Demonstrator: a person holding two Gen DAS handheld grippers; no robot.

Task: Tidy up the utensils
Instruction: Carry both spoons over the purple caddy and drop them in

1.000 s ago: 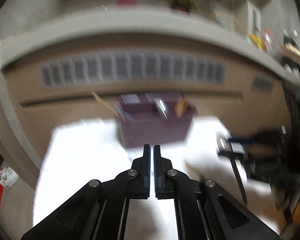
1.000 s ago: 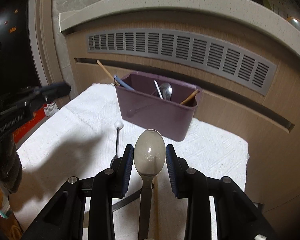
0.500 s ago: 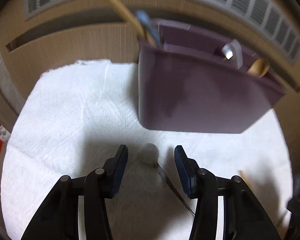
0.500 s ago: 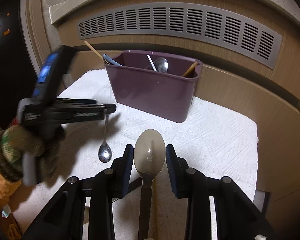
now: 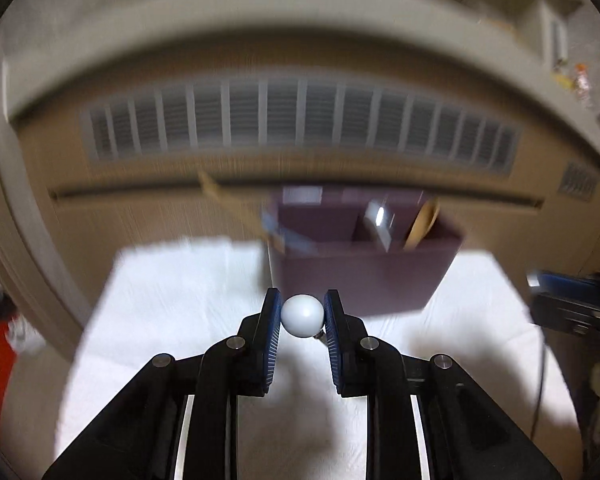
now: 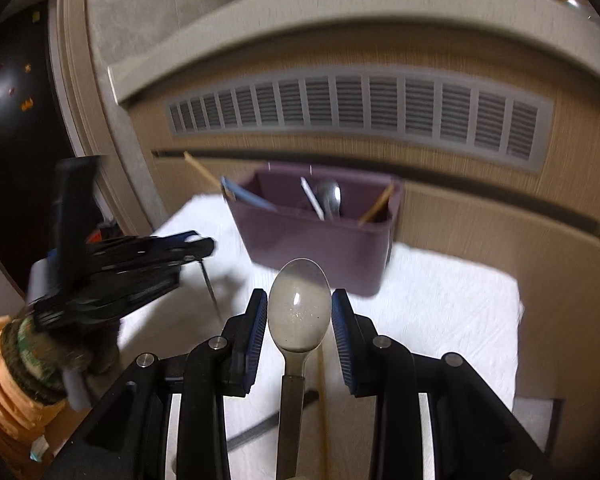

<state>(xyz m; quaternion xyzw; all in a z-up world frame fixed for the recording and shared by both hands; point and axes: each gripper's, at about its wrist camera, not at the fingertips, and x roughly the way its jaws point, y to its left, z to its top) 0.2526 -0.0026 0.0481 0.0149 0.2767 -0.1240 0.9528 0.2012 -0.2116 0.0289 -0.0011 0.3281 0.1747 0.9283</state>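
Both grippers carry spoons before the purple caddy

Left gripper [image 5: 302, 316], jaws closing, pinches a white ball-ended spoon [image 5: 302, 315]; right gripper [image 6: 299, 312] clamps the large spoon [image 6: 299, 306], bowl forward between its fingers; purple caddy [image 6: 320, 248] stands just beyond on the white towel [image 6: 440, 300].

White towel [image 6: 440, 304] on top; slatted vent [image 6: 364, 108] in wood panel behind.

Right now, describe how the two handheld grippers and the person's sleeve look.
Both grippers, left and right, are matte black plastic with angular linkage arms, silver rivet pins and ribbed blue finger pads. From the right wrist view, the left gripper has a tall black handle. The sleeve is orange, over a glove cuff knitted in dark green and brown.
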